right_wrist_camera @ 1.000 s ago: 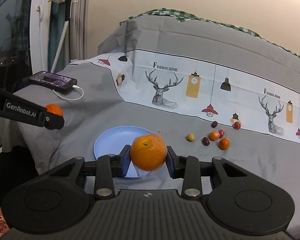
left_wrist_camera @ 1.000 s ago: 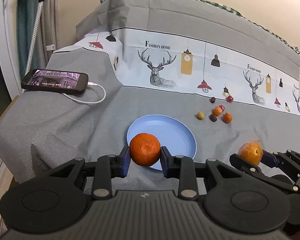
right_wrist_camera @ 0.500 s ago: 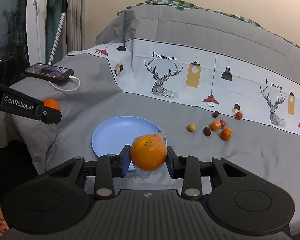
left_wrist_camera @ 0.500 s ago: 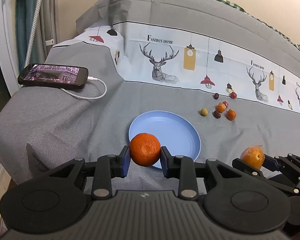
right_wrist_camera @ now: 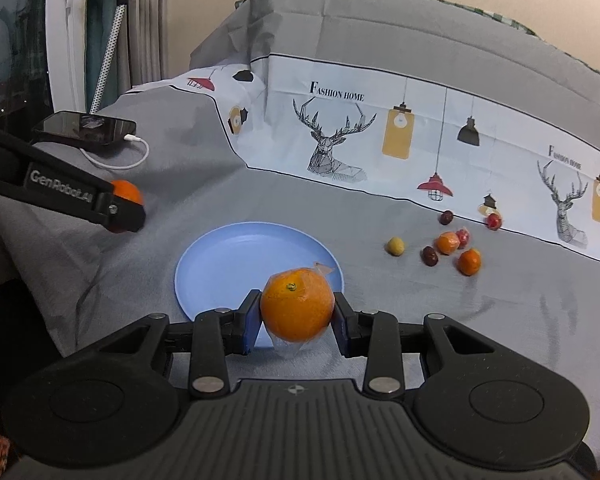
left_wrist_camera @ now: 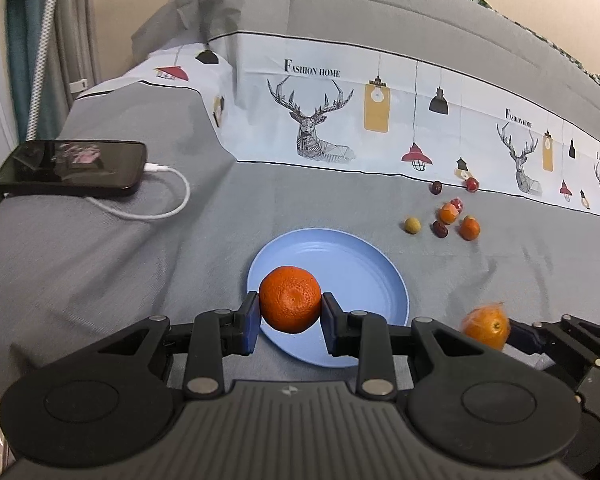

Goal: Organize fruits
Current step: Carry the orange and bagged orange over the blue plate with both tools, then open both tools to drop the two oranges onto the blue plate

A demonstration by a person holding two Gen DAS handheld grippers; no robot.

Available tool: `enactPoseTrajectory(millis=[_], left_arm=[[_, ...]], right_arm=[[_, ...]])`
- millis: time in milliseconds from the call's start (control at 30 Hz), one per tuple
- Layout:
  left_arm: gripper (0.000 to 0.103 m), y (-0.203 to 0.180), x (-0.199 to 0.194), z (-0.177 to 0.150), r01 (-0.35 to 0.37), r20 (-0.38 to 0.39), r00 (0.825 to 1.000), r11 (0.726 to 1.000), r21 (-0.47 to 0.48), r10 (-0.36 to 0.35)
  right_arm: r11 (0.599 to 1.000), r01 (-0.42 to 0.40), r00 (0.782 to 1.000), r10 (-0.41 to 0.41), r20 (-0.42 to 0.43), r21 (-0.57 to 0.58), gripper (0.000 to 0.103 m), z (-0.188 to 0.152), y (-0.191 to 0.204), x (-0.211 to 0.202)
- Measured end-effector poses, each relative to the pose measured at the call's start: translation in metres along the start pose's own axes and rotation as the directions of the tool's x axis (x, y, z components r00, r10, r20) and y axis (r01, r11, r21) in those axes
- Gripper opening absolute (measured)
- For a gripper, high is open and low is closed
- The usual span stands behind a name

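Observation:
My left gripper (left_wrist_camera: pixel 289 316) is shut on a dark orange tangerine (left_wrist_camera: pixel 290 298) and holds it over the near edge of the blue plate (left_wrist_camera: pixel 360 276). My right gripper (right_wrist_camera: pixel 296 320) is shut on a plastic-wrapped orange (right_wrist_camera: pixel 297 304) over the plate's (right_wrist_camera: pixel 236 264) near right edge. The plate holds nothing. The wrapped orange also shows in the left wrist view (left_wrist_camera: pixel 486 326), and the tangerine in the right wrist view (right_wrist_camera: pixel 128 192) behind the left gripper's finger.
Several small fruits (left_wrist_camera: pixel 448 218) lie on the grey cloth right of and beyond the plate; they also show in the right wrist view (right_wrist_camera: pixel 448 244). A black phone (left_wrist_camera: pixel 72 168) with a white cable (left_wrist_camera: pixel 160 208) lies at the far left. The cloth rises into a deer-print backrest (left_wrist_camera: pixel 312 120).
Both grippers have moved forward with their fruits, so the plate now lies closer beneath them. The grips have not changed.

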State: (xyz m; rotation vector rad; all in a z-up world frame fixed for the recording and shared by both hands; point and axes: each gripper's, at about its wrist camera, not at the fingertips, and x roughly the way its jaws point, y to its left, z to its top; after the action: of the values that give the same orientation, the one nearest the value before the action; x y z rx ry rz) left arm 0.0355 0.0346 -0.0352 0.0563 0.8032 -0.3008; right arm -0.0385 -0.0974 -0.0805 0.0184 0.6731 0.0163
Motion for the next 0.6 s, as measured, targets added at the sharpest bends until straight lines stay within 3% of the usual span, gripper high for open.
enactPoseTrajectory(millis=[300, 600], left_arm=[[0.035, 0.001, 0.055, 0.017, 0.004, -0.054, 0.999, 0.999, 0.032, -0.002], [0.035, 0.001, 0.121, 0.019, 0.009, -0.146, 0.989, 0.997, 0.072, 0.002]], right_arm=[[0.999, -0.018, 0.997, 0.02, -0.07, 0.028, 0.038, 0.014, -0.005, 0.062], [0.998, -0.021, 0.985, 0.03, -0.17, 0.053, 0.038, 0.006, -0.015, 0.119]])
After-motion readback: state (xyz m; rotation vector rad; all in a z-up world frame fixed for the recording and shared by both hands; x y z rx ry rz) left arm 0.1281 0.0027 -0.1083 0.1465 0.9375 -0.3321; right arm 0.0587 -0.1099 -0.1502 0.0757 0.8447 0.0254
